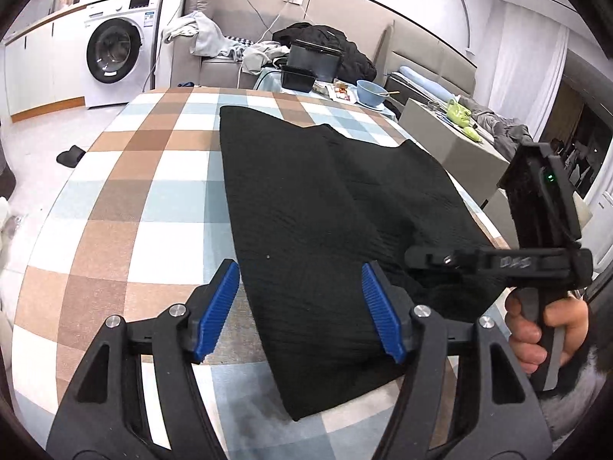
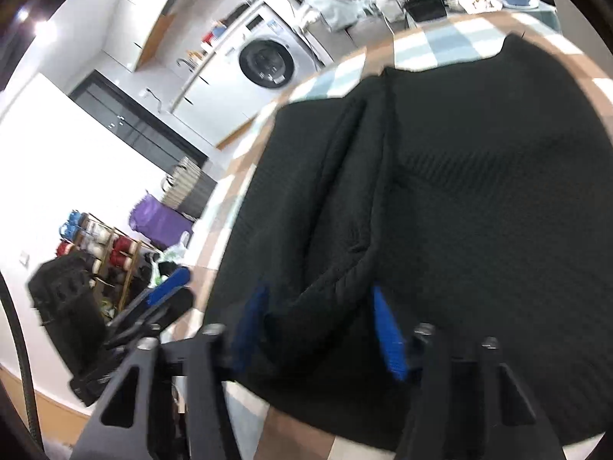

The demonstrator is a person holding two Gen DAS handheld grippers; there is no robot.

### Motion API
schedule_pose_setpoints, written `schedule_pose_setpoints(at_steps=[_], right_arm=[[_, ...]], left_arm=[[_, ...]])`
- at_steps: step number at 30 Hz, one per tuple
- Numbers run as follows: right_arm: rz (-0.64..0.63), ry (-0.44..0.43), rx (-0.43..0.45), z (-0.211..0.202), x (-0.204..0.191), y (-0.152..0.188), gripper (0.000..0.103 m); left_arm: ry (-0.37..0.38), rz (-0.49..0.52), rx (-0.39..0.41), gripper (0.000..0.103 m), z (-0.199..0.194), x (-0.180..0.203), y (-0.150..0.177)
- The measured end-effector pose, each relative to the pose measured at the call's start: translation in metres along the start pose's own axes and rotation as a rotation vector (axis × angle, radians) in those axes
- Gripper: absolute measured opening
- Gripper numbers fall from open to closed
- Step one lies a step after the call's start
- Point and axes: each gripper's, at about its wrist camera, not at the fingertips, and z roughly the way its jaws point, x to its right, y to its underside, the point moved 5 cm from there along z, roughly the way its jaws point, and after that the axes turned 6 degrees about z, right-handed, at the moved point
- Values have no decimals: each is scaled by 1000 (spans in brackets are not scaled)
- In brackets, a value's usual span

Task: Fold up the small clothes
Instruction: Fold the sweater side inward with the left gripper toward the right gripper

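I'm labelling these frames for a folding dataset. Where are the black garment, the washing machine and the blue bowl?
black garment [image 1: 306,199]: left wrist view, middle of the flat cloth.
washing machine [image 1: 115,48]: left wrist view, round door.
blue bowl [image 1: 369,92]: left wrist view, outer wall.

Left claw [image 1: 300,308]: blue pads [image 1: 216,310] wide apart, nothing pinched between them. Claw low, near edge of scene, pointing far across. Black arms of claw spread out to both sides.

Right claw [image 2: 320,327]: blue fingers [image 2: 389,335] apart too, picture blurry, grip not clear. From left wrist view, right claw sits at right side, tipped sideways, pointing left. Bare hand [image 1: 544,326] wraps its handle, fingers curled round it.
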Motion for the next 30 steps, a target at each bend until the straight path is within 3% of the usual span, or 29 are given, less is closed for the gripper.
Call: schedule_pose_setpoints(at_steps=[1,2,5,7,9,13,16,19,22,24,25,29,30], right_arm=[[-11,1,-1,1,-2,-1,16],[-20,-18,11,-3,-5,0,9],[-27,-228,107,-44,-24,-2,8],[6,-282,140,-64,-22,-2,8],[57,-255,116,-63,-8,-1,8],[91,40,9,-28,33,11,10],[64,31,31,-32,28,14,16],[31,57,66,-38,21,13,34],[30,38,74,-36,17,12,35],[17,62,67,-31,17,13,26],[2,60,65,-30,14,14,11],[-37,-78,116,-53,3,10,6],[-32,-73,115,-54,4,10,6]], left_arm=[[-7,0,-1,64,-1,-4,0],[-9,0,3,64,2,-3,-2],[-14,-3,18,64,-1,-2,-4],[-6,4,21,64,0,-5,-5],[-7,3,16,64,2,-6,-4],[37,22,-35,64,15,6,2],[41,98,-69,64,23,26,11],[52,146,-95,64,28,42,20],[19,214,-120,64,33,54,31],[26,234,-145,65,35,59,37],[31,239,-154,65,36,60,39],[52,215,-156,65,33,55,41],[62,196,-156,65,32,53,40]])
